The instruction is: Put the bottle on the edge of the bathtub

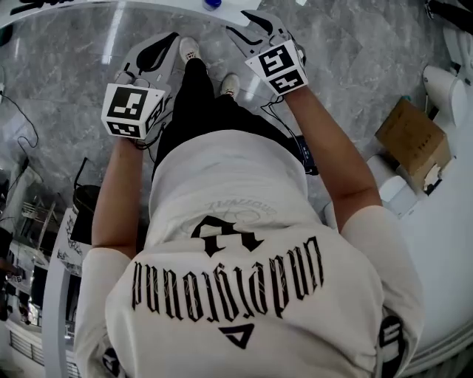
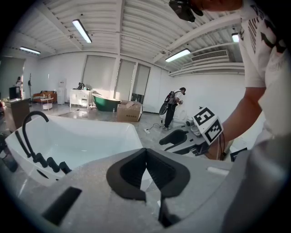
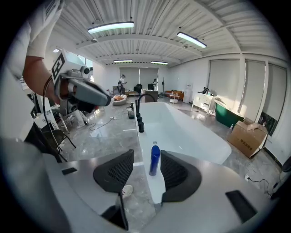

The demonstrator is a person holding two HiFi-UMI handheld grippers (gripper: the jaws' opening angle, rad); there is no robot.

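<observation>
A blue bottle (image 3: 154,160) stands upright on the white rim of the bathtub (image 3: 144,136). In the right gripper view it shows between the pads of my right gripper (image 3: 147,157), which is open and pulled back from it without touching. The head view catches only the bottle's blue cap (image 1: 213,4) at the top edge, just beyond my right gripper (image 1: 250,23). My left gripper (image 1: 170,40) hangs over the floor beside the tub. Its black pads meet at the tips (image 2: 145,151) with nothing between them.
A black faucet (image 3: 138,109) rises from the tub rim farther along, also seen as a faucet (image 2: 32,132) in the left gripper view. A cardboard box (image 1: 414,140) and white fixtures stand at my right. Cables lie on the grey marble floor (image 1: 74,81). A person (image 2: 173,107) stands far off.
</observation>
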